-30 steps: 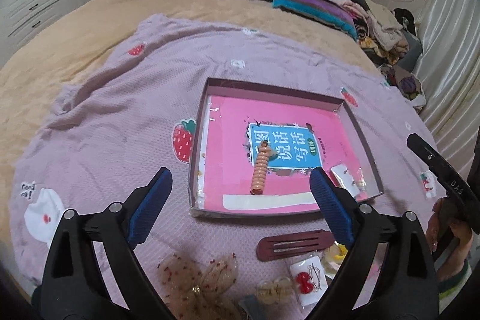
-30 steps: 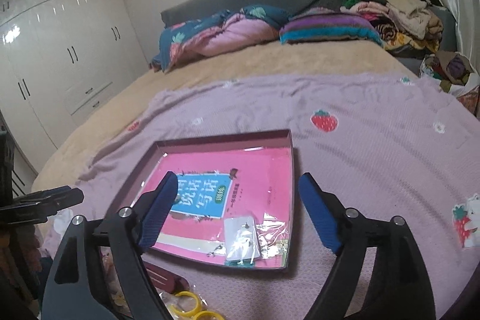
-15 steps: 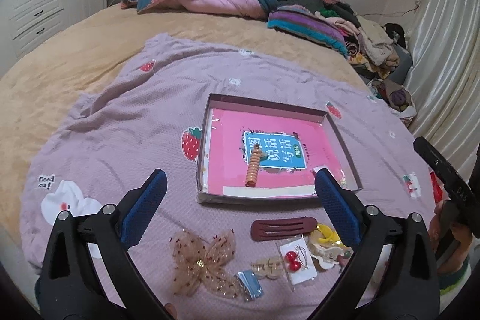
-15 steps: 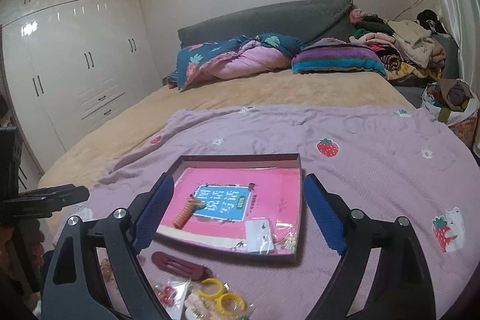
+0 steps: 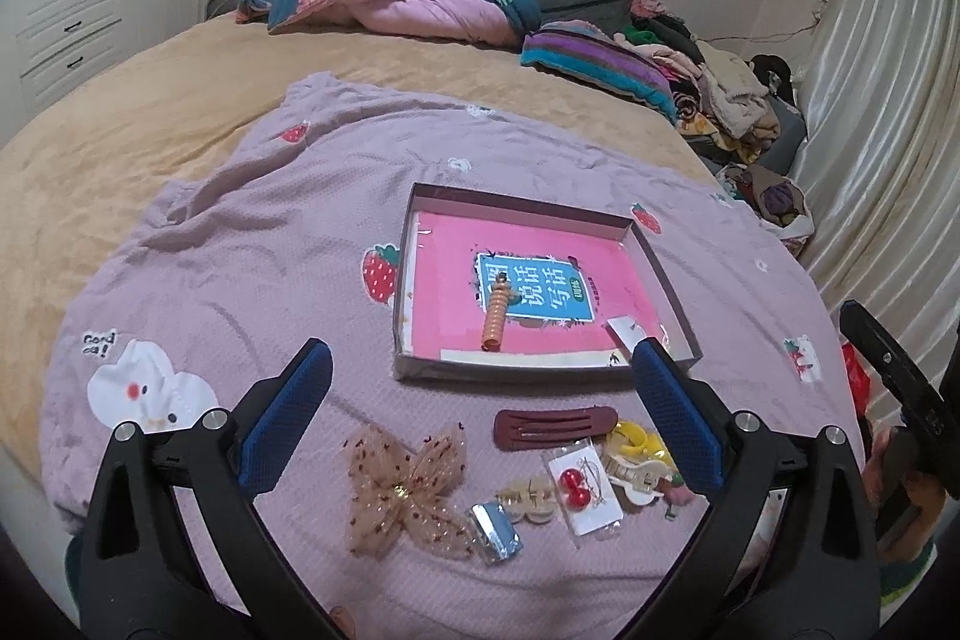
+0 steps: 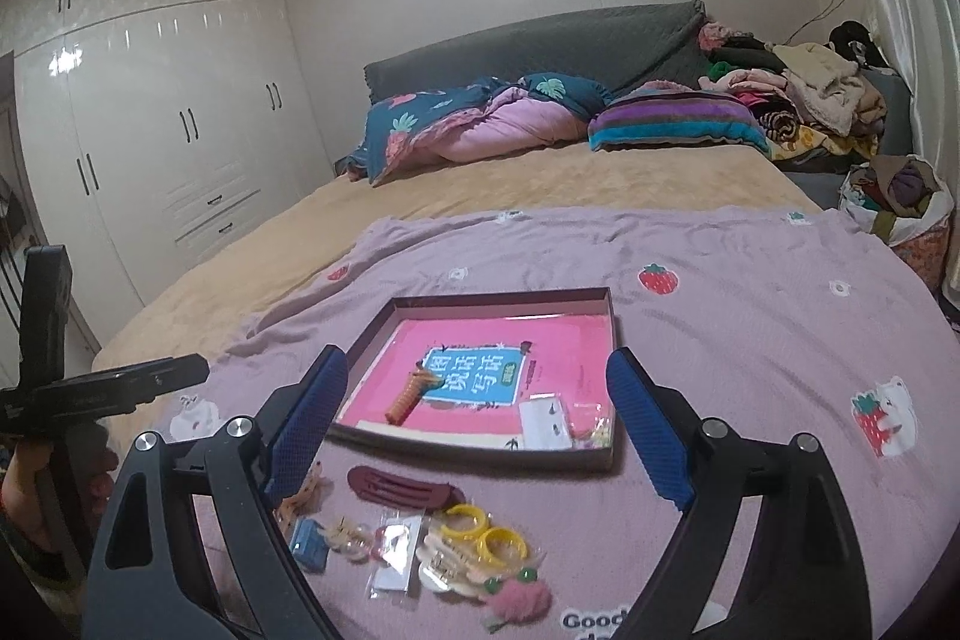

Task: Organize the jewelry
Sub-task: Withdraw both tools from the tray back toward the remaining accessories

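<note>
A shallow dark tray with a pink book inside lies on the lilac blanket. An orange spiral hair tie and a small white card rest in it. Loose pieces lie in front of the tray: a dark red hair clip, a tulle bow, a card with red beads, yellow rings and a pink fuzzy clip. My left gripper hangs open above these pieces and holds nothing. My right gripper is also open and holds nothing, facing the tray from the right.
Folded quilts and a heap of clothes lie at the headboard. White wardrobes stand to the left and a curtain hangs on the right. The blanket covers a tan bedspread.
Both grippers have drawn back and up from the tray, so the loose pieces in front of it came into view. The left jaws stand slightly wider.
</note>
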Demonstrator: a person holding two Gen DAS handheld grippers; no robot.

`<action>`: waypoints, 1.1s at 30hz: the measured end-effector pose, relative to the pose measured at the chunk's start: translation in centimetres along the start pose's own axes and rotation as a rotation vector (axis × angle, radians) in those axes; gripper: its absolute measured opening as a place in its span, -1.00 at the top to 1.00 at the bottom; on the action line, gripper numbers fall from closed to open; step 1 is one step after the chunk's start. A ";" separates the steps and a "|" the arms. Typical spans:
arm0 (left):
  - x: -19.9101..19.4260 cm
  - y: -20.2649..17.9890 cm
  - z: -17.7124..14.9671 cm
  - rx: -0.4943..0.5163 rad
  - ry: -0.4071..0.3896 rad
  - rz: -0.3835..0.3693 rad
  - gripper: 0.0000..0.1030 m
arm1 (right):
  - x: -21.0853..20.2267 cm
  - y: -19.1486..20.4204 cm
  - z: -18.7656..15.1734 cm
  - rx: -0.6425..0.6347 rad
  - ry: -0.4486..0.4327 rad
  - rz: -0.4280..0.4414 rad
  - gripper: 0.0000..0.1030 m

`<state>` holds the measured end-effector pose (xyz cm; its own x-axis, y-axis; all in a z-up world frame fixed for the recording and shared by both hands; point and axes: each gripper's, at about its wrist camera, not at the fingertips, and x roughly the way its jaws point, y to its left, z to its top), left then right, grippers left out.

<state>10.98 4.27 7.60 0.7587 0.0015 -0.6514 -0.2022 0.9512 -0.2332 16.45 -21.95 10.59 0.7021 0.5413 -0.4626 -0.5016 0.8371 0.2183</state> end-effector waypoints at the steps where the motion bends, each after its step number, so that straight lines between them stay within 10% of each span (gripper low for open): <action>1: -0.2 0.1 -0.1 -0.001 -0.003 -0.003 -0.81 | -0.2 0.1 -0.2 0.001 0.003 -0.001 -0.69; 33: -1.4 4.7 -5.7 -0.005 0.039 0.018 -0.81 | -0.3 6.7 -8.8 -0.093 0.221 -0.008 -0.69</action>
<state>5.44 7.02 3.27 0.7302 0.0062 -0.6832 -0.2184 0.9496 -0.2248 8.39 -17.18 4.61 0.5836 0.4957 -0.6431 -0.5482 0.8248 0.1383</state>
